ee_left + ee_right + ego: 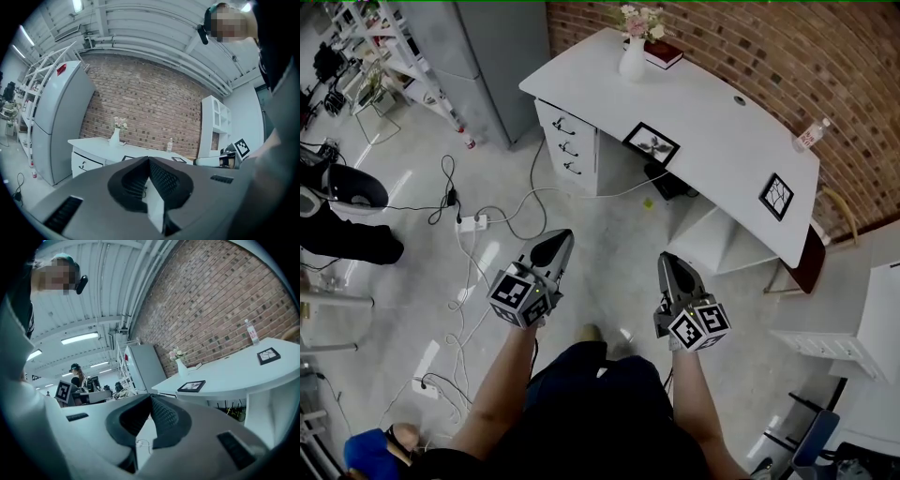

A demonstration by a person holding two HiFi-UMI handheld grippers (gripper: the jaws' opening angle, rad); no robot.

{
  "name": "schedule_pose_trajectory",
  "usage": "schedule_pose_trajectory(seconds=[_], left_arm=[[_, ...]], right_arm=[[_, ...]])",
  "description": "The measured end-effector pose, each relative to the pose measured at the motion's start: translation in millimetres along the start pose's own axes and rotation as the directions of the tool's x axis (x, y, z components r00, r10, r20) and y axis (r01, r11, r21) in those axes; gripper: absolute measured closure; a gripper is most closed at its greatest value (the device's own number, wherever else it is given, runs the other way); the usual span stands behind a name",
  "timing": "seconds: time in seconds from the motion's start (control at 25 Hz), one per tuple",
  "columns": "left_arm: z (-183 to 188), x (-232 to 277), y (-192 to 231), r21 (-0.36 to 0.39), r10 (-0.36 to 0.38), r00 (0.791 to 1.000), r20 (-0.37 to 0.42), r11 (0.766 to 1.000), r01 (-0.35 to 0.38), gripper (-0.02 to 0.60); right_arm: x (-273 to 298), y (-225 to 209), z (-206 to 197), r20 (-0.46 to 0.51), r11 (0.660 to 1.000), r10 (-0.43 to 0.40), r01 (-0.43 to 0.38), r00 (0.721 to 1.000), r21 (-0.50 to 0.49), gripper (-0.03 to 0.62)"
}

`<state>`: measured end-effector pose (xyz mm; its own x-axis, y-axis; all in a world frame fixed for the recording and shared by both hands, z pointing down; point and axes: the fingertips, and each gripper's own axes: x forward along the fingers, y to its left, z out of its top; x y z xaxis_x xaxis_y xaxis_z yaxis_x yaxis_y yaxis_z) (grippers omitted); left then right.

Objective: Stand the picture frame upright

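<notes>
Left hand-held gripper (562,237) and right hand-held gripper (668,260), both closed empty, well short of table (712,122); picture frame (652,143) apparently lies flat.

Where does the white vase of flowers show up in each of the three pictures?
Head view: top centre, vase on the white desk's left end.
Left gripper view: vase left of centre, before the brick wall.
Right gripper view: vase right of centre, behind the nearer picture frame.
Shared landmark: the brick wall behind the desk.
</notes>
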<state>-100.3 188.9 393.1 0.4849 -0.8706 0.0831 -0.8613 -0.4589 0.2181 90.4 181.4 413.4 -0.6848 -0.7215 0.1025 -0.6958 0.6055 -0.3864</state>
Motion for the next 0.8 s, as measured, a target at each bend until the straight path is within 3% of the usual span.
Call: schedule_pose_trajectory(seconds=[0.44, 0.8], left_arm=[[-8, 21, 20, -0.005, -0.026, 0.999, -0.021, 1.000, 0.026, 0.581], [-6, 73, 63, 0.024, -0.010, 0.998, -0.062, 1.000, 0.012, 0.581]], right_arm=[[35, -12, -15, -0.044, 1.000, 0.000, 0.000, 0.999, 0.017, 0.589], [98, -41, -7, -0.051, 1.000, 0.004, -0.003, 0.999, 0.020, 0.589]])
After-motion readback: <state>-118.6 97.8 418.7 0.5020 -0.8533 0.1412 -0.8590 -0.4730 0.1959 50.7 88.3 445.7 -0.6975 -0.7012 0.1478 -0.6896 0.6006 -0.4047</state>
